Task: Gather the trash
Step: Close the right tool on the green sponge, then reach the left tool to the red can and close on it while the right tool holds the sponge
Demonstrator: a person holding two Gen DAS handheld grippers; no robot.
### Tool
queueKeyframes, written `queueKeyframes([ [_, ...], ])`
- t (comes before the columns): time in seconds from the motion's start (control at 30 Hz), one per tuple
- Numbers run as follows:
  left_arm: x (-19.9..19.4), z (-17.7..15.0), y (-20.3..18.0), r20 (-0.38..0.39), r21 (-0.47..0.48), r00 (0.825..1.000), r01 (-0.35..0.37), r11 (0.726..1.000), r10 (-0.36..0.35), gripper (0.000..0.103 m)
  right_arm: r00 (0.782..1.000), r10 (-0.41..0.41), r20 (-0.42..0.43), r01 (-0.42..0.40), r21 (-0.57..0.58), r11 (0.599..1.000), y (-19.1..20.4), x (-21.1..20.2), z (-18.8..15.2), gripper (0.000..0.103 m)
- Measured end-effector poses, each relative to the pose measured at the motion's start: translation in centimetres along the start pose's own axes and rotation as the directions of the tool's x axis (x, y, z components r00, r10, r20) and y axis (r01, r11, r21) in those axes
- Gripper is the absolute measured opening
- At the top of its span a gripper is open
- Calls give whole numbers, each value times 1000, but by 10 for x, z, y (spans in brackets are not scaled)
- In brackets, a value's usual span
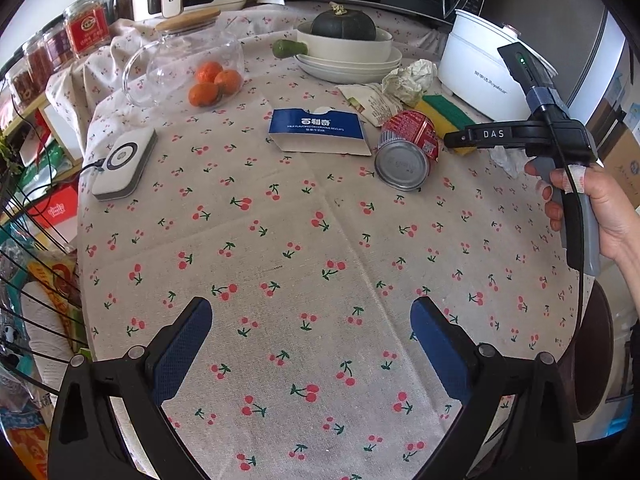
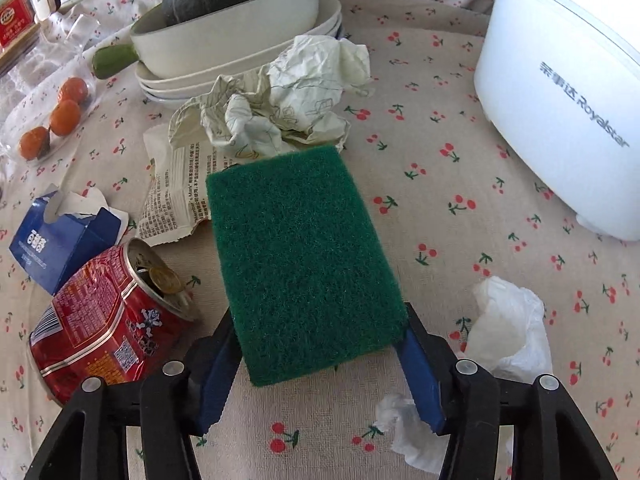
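My right gripper (image 2: 320, 344) is shut on a green-and-yellow scrub sponge (image 2: 300, 264), its blue pads pressing both sides of the near end. From the left wrist view it (image 1: 452, 139) reaches in from the right at the sponge (image 1: 448, 114). A crushed red can (image 2: 108, 320) lies on its side to the left, also in the left view (image 1: 408, 152). Behind are a blue biscuit box (image 1: 320, 130), a printed wrapper (image 2: 176, 196), crumpled paper (image 2: 280, 108) and white tissue (image 2: 508, 328). My left gripper (image 1: 312, 344) is open and empty above the bare cherry tablecloth.
A white cooker (image 2: 560, 100) stands at the right. Stacked dishes with a dark squash (image 1: 344, 28) sit behind the trash. Oranges (image 1: 214, 82) lie by a glass jug (image 1: 180, 64), a white device (image 1: 124, 162) at the left edge. Appliances line the back.
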State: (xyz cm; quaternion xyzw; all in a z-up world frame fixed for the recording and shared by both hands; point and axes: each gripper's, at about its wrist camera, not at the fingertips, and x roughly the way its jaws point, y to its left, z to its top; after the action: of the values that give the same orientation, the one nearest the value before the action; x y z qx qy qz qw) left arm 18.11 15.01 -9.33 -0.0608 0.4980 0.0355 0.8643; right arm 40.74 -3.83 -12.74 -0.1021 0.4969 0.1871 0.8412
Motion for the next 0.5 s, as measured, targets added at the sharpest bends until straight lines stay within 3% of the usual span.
queueKeyframes([
  [0.13,0,2,-7,7,12,1000,19,1000,-19,101,1000,16,5,-16,32,999,-12,-29,-12,63],
  [0.37,3,11,-26,31,-5,994,104,995,-104,100,991,117,68,-120,53,991,-31,-103,-57,63],
  [0.5,14,40,-54,50,121,996,66,990,-73,100,992,124,37,-126,55,991,-46,-113,-77,63],
])
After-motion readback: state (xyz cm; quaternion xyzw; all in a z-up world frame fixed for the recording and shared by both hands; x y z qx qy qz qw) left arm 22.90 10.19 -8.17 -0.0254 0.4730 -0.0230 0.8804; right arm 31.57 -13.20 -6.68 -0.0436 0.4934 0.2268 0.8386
